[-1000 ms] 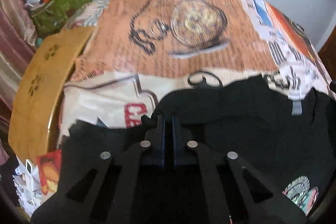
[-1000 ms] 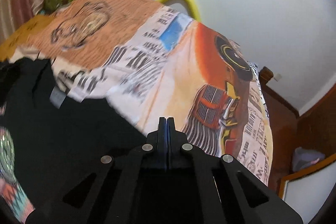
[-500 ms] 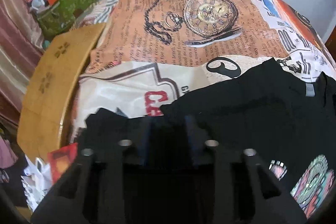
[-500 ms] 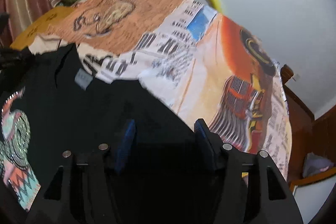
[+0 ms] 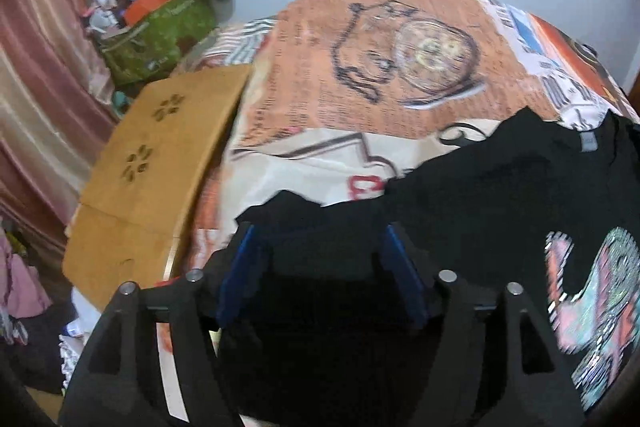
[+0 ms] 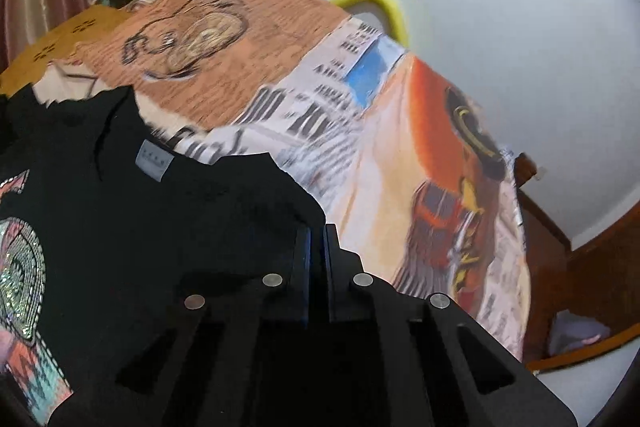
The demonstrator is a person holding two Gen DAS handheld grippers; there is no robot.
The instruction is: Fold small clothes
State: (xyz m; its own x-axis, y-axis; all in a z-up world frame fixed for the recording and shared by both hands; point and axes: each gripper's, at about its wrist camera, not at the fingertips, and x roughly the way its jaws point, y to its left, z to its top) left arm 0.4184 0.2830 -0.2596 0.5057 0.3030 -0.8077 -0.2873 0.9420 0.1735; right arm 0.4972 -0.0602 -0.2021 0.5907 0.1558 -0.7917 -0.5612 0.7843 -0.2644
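A black T-shirt with a sequinned colour print lies face up on the printed bedsheet. My left gripper is open, its blue-padded fingers straddling the shirt's left sleeve edge. In the right wrist view the same shirt shows its grey neck label. My right gripper has its jaws nearly together over the shirt's right sleeve edge; whether cloth is pinched between them is not visible.
A wooden board lies along the bed's left side. A green bag with clutter stands at the far left by a pink curtain. A yellow hoop leans on the white wall. Brown wooden furniture is at right.
Both grippers were shut a second ago and opened half a second ago. The left has opened wider and stays open; the right has closed again at the sleeve edge.
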